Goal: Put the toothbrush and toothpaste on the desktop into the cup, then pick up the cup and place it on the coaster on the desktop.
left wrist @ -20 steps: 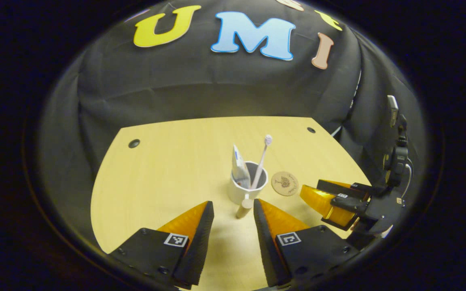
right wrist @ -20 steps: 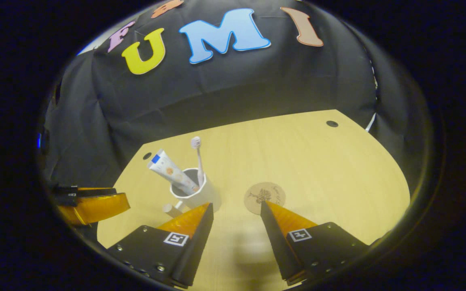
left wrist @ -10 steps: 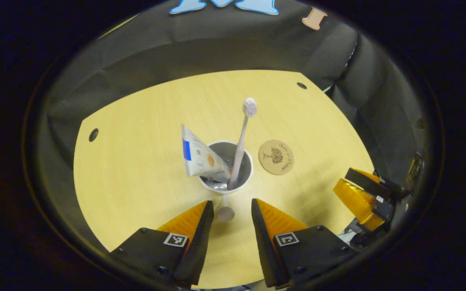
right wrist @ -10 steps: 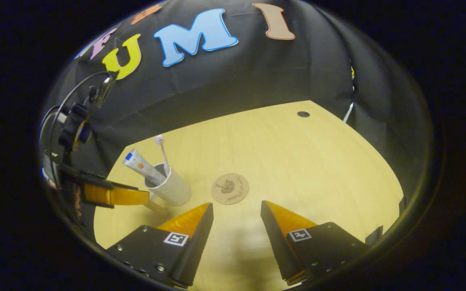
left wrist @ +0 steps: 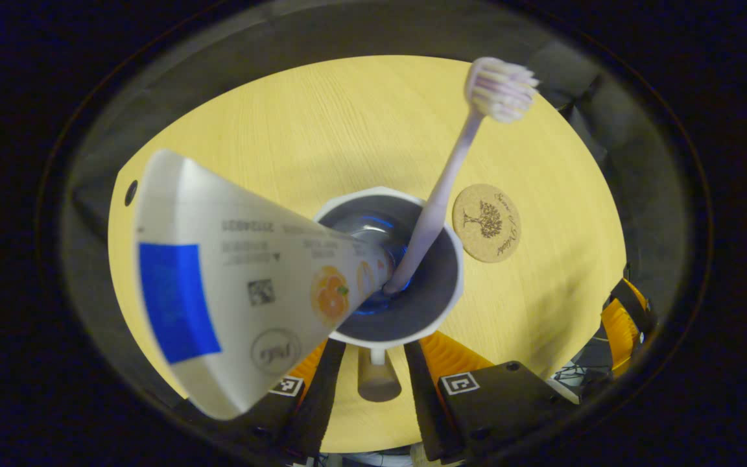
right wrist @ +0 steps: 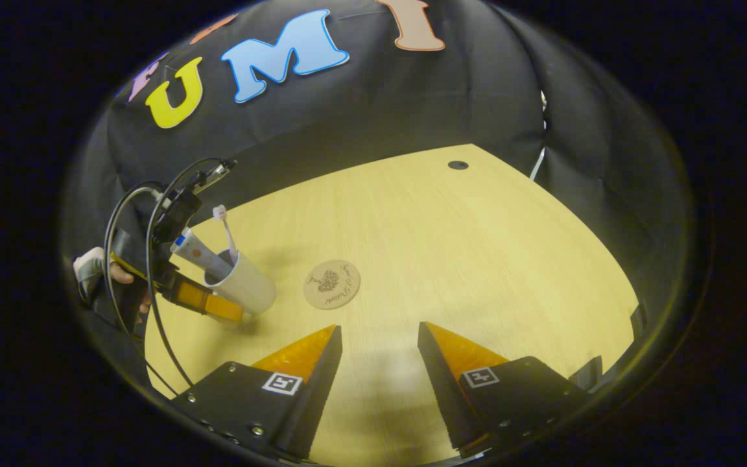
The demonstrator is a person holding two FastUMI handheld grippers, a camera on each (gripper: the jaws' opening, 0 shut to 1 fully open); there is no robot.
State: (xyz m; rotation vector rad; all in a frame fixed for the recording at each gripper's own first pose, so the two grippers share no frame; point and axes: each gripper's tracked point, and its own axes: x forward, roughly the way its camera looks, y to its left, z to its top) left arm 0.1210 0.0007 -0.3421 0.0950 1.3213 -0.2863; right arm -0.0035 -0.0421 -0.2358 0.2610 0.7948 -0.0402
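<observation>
- Left gripper (left wrist: 375, 353): fingers apart, one either side of the cup's handle (left wrist: 379, 379); contact cannot be told.
- Cup (left wrist: 441, 305) holds toothbrush (left wrist: 441, 194) and toothpaste (left wrist: 237, 285), left of the coaster (left wrist: 486, 222) on the surface (left wrist: 347, 130).
- Right gripper (right wrist: 380, 337): fingers apart, holding nothing, near the coaster.

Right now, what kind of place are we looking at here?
Likely a staged recording booth, not a real bathroom: a bare pale wooden desktop backed by a draped black cloth wall, with just a cup of toothbrush and toothpaste and a cork coaster laid out.
</observation>
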